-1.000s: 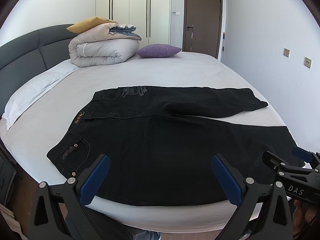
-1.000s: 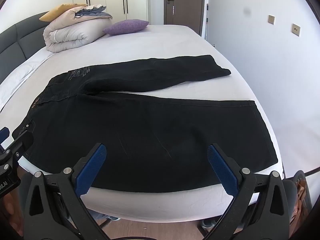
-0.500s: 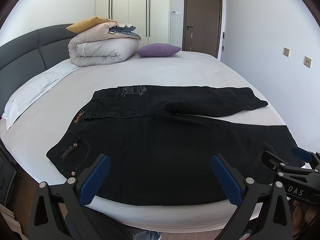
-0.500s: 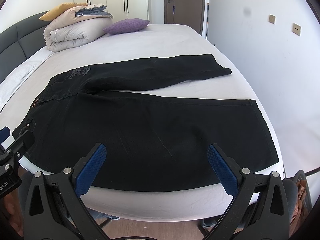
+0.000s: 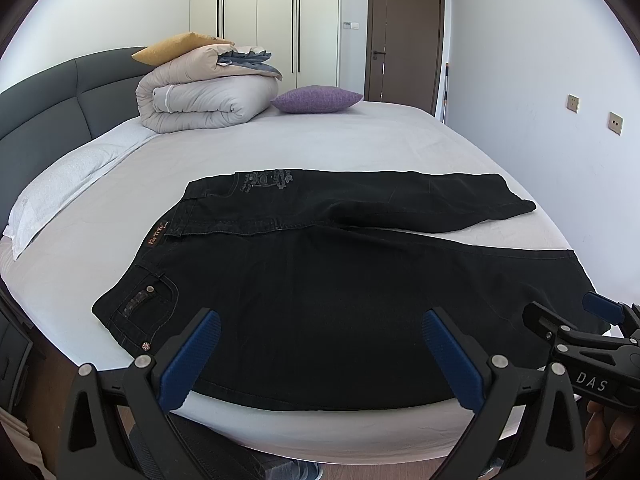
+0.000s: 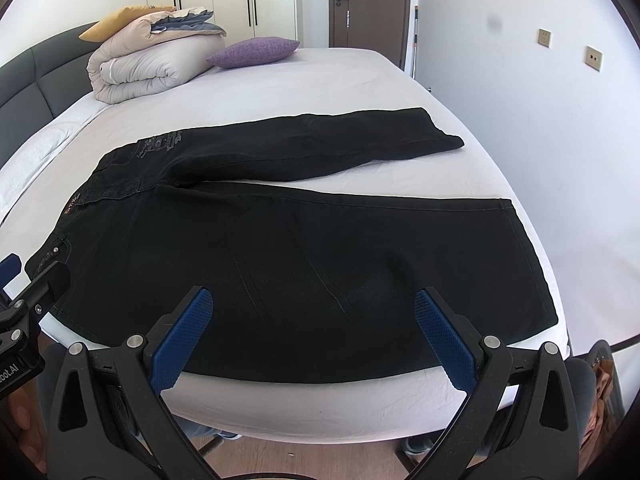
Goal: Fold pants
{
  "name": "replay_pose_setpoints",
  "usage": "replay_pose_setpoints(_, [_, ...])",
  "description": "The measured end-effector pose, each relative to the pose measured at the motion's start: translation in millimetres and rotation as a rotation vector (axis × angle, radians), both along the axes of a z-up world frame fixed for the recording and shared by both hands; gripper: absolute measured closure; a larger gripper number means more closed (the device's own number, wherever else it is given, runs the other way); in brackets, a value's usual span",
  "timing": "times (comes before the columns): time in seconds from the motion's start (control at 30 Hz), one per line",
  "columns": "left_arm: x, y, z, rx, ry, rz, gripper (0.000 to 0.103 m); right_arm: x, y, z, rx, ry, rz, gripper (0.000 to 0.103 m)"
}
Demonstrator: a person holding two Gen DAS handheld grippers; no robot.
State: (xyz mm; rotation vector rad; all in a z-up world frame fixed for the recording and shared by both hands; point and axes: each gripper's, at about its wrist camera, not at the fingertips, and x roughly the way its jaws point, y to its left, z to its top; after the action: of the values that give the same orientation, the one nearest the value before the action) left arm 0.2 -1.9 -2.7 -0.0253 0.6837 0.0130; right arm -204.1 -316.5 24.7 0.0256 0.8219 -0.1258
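Observation:
Black pants (image 5: 320, 280) lie flat on the white bed (image 5: 320, 148), waist to the left, both legs spread toward the right. They also show in the right wrist view (image 6: 300, 240). My left gripper (image 5: 320, 352) is open and empty, hovering at the bed's near edge over the near leg by the waist. My right gripper (image 6: 310, 332) is open and empty over the near leg, further toward the hem (image 6: 528, 256). Each gripper shows at the edge of the other's view: the right one (image 5: 576, 320) and the left one (image 6: 28, 276).
A rolled duvet (image 5: 204, 96) with a yellow cushion and a purple pillow (image 5: 316, 99) sit at the far side of the bed. A grey headboard (image 5: 48, 104) is on the left. A white wall (image 5: 540, 80) runs along the right. Wooden floor (image 6: 320, 456) lies below the near edge.

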Motion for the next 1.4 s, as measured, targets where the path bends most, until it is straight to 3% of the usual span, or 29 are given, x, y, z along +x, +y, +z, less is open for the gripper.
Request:
replay_pose_setpoints(1.0, [0,3,-4,-0.002,0.006,-0.001,0.000,-2,5,-8,0.002,0.005,0.002,0.000])
replay_pose_setpoints(1.4, [-5,4,-27,0.011,0.019,0.010,0.000,-3,11,-10,0.005,0.008,0.003,0.000])
